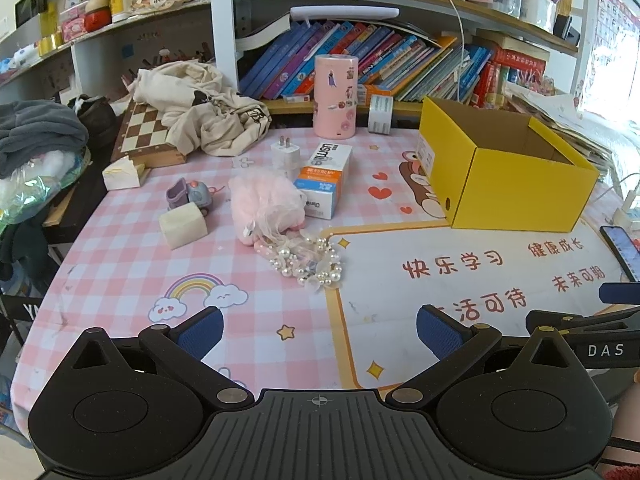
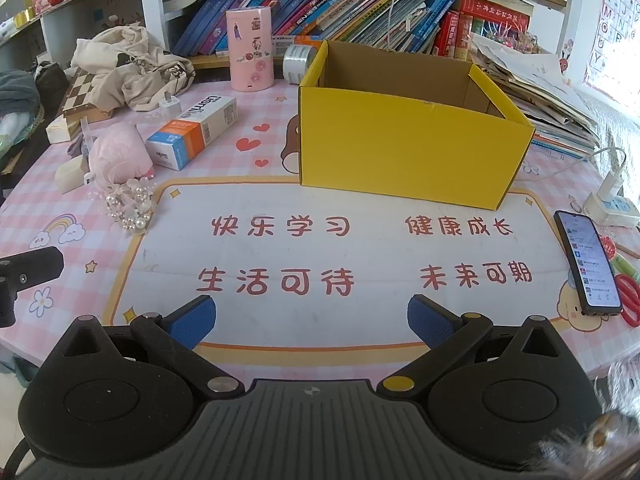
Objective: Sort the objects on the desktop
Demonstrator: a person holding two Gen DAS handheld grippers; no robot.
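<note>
**Two grippers spread wide over a cluttered desk mat**

Two blue fingertips frame the bottom of the left wrist view, where the left gripper (image 1: 320,334) hovers with its fingers wide apart and nothing between them. Above it, at the middle of the frame, a pearl hair ornament (image 1: 314,262) lies touching a pink fluffy pouch (image 1: 266,204). Just right of the pouch lies a toothpaste box (image 1: 326,178), with a white charger plug (image 1: 285,155) upright behind it. Left of the pouch sit a small purple toy (image 1: 190,196) and a pale block (image 1: 183,225). A pink cylinder (image 1: 335,96) stands in the upper middle, a tape roll (image 1: 381,114) beside it. An open yellow box (image 1: 508,172) fills the right of the frame.

Seen from the right wrist, the right gripper (image 2: 312,322) is likewise spread open and empty at the bottom, over the white panel of the desk mat (image 2: 360,248). The yellow box stands at centre; the pouch, pearls and toothpaste box cluster at the left. A smartphone (image 2: 588,262) lies at the right edge, beside red scissors (image 2: 630,300).
</note>
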